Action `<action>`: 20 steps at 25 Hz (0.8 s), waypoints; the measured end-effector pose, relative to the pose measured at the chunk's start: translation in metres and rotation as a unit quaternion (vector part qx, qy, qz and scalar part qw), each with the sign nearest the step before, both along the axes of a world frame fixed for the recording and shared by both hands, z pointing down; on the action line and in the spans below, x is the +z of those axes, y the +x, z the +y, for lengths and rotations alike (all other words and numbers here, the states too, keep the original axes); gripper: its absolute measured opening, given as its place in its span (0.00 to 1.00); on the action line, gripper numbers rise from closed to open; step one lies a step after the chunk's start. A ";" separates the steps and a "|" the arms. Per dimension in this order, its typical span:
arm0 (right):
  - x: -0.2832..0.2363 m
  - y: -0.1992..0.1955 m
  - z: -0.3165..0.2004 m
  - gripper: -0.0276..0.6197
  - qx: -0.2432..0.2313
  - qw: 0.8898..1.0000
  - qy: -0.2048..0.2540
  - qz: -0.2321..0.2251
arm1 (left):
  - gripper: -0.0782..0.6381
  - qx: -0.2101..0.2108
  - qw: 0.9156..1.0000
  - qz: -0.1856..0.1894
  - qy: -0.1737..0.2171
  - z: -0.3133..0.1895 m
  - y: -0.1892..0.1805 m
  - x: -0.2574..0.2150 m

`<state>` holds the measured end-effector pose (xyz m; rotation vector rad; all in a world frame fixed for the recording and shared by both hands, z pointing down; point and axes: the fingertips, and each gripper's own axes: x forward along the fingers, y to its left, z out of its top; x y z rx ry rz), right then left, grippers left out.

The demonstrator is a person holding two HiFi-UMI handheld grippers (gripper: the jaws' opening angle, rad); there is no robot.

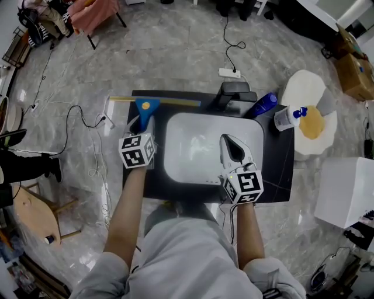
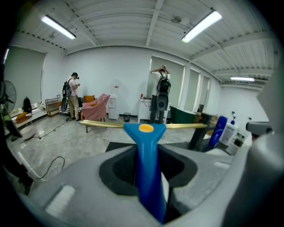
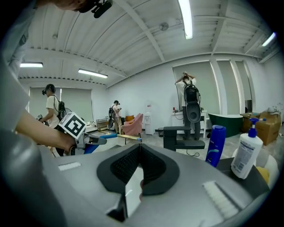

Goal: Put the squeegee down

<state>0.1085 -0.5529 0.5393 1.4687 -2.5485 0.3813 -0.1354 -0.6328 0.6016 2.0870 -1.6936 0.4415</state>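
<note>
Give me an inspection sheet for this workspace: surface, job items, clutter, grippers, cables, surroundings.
Surface: black counter with a white sink set in it.
Job's things: blue squeegee, held at the counter's far left corner, not yet put down.
Clutter: blue bottle and white pump bottle at the far right corner.
Grippers: left hand-held gripper shut on the squeegee's handle; right hand-held gripper over the sink, jaws together, empty.
Cables: black cable and power strip on the floor.
Surroundings: pink chair, people standing far off.
</note>
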 end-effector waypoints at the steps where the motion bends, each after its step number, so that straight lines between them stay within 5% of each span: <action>1: 0.003 0.001 -0.002 0.05 -0.001 1.000 -0.003 0.001 | 0.29 0.000 1.000 -0.003 -0.006 -0.002 0.001 0.007; 20: 0.046 0.019 -0.031 0.05 -0.005 0.999 -0.039 0.016 | 0.29 -0.004 0.996 -0.012 -0.093 -0.045 0.028 0.094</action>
